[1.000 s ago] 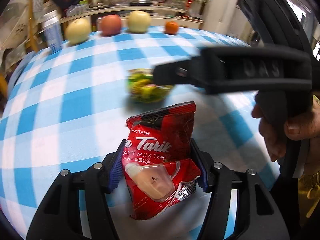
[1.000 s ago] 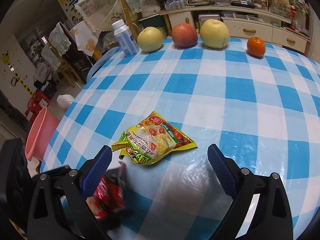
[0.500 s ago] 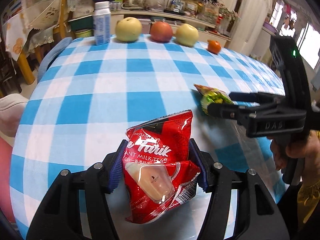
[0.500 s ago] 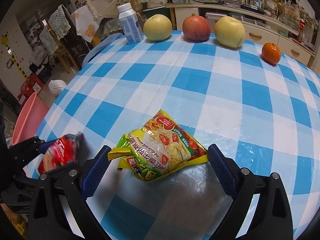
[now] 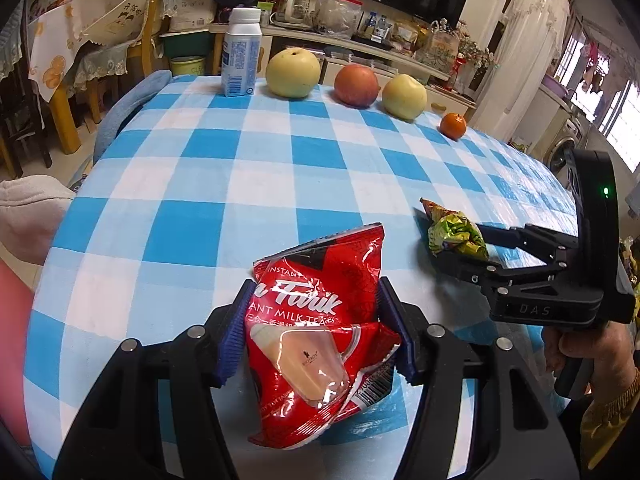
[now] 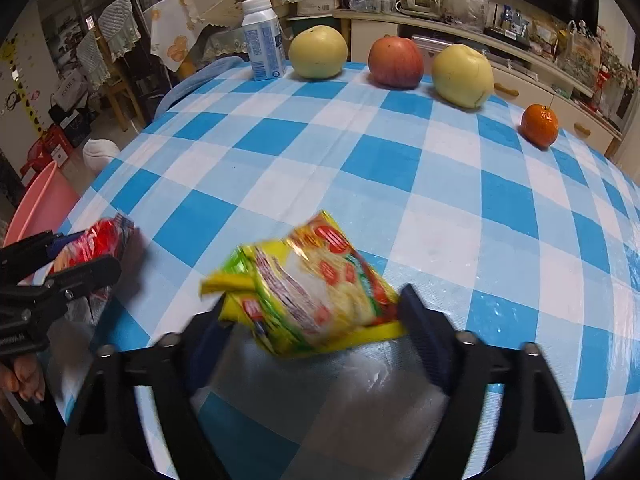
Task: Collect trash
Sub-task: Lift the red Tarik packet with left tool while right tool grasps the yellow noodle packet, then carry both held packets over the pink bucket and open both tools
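The left gripper (image 5: 318, 330) has its jaws clenched on a red packet (image 5: 320, 336) of instant milk tea. The blue pads (image 5: 234, 338) press both sides of the packet's middle; its top sticks out ahead of the jaws and its crumpled lower end hangs back between the arms. The packet sits above the near edge of the checked tabletop (image 5: 256, 184).

The right gripper (image 6: 312, 320) has its jaws clenched on a yellow packet (image 6: 308, 296), a noodle wrapper with red and green print. The wrapper is blurred, squeezed between the pads, with most of it bulging forward and up from the jaws and a yellow corner poking out to the left. Whether it touches the tabletop cannot be told from this view. From the left wrist camera the same wrapper (image 5: 456, 234) shows crumpled at the tips of the right gripper (image 5: 460, 248), well to the right of the left jaws and a little ahead of them.

From the right wrist camera, the red packet (image 6: 96, 244) and left gripper (image 6: 76, 264) lie far to the left of the jaws, near the tabletop's edge.

Far ahead of both jaws, along the back edge, stand a milk bottle (image 5: 241, 53), a pear (image 5: 293, 73), an apple (image 5: 356, 84), a second pear (image 5: 404, 95) and an orange (image 5: 453, 125). A pink tub (image 6: 38, 208) sits off the tabletop to the left.
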Demonstrator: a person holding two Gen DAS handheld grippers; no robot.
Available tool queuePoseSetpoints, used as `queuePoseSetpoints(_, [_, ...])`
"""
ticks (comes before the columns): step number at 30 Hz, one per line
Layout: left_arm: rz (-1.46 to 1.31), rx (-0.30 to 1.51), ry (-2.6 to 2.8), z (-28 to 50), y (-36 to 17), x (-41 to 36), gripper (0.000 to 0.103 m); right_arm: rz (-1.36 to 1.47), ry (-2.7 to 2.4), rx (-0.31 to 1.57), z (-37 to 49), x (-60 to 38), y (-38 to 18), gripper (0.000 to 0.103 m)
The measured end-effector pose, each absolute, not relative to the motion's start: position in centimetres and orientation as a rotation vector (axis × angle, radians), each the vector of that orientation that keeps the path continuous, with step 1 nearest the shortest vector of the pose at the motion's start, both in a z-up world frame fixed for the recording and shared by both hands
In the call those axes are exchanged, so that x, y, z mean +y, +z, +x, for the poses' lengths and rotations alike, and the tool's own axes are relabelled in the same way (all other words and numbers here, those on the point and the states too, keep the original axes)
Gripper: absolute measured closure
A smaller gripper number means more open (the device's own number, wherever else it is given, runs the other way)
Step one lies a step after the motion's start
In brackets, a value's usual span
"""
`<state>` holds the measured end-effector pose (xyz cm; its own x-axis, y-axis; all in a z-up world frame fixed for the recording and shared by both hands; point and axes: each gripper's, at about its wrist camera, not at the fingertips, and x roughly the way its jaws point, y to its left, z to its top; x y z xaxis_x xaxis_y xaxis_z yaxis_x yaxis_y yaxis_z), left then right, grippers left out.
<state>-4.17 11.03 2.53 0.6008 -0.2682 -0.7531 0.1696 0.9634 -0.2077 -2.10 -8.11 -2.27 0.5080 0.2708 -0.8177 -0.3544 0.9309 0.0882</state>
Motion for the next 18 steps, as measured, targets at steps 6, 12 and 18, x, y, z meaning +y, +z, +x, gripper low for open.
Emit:
queuePoseSetpoints(6, [-0.129, 0.879, -0.237, -4.1, 2.8, 12.0, 0.042, -0.105, 0.372, 0.951, -2.3, -7.9, -2.3, 0.039])
queuePoseSetpoints(12, [-0.149, 0.867, -0.225, -4.3, 3.2, 13.2, 0.042, -0.106, 0.358, 0.927, -2.5, -7.3, -2.3, 0.047])
queuePoseSetpoints(18, [-0.157, 0.851, -0.208, -4.7, 3.6, 14.4, 0.042, -0.095, 0.344, 0.901, -2.9, -6.8, -2.1, 0.061])
